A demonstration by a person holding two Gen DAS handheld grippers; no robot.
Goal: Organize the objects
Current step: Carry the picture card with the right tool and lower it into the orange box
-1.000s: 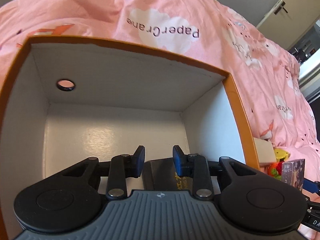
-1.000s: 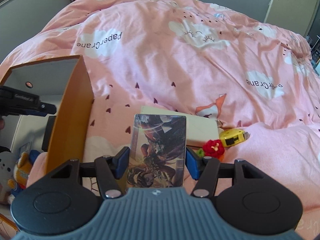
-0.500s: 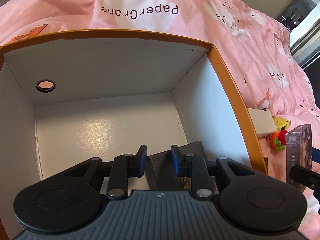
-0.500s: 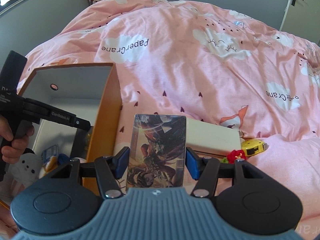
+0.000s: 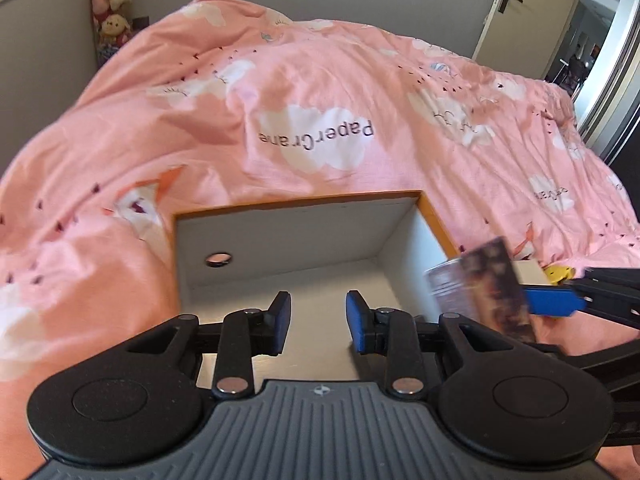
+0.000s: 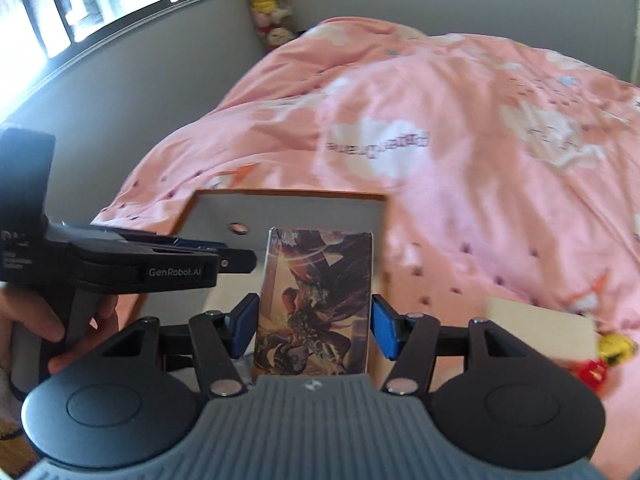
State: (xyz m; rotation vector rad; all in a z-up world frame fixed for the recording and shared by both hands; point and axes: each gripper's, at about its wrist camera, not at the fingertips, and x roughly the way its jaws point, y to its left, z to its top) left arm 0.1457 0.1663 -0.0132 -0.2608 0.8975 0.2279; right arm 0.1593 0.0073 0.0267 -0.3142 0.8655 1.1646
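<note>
An orange box with a white inside (image 5: 288, 236) lies on the pink duvet; it also shows in the right wrist view (image 6: 288, 212). My left gripper (image 5: 314, 322) is open and empty, raised above the box's near part. My right gripper (image 6: 314, 326) is shut on an illustrated card box (image 6: 316, 304) and holds it upright over the orange box's near right side. The card box also shows, blurred, at the right in the left wrist view (image 5: 486, 284). The left gripper's body (image 6: 120, 268) is to the left in the right wrist view.
A flat cream box (image 6: 536, 330), a yellow toy (image 6: 616, 346) and a red toy (image 6: 592, 374) lie on the duvet (image 5: 280, 100) right of the orange box. Plush toys (image 5: 108, 4) hang in the far corner. A door (image 5: 516, 16) is at the back right.
My left gripper let go of a dark object inside the box, opened, and lifted back out. My right gripper carried the card box left to above the orange box.
</note>
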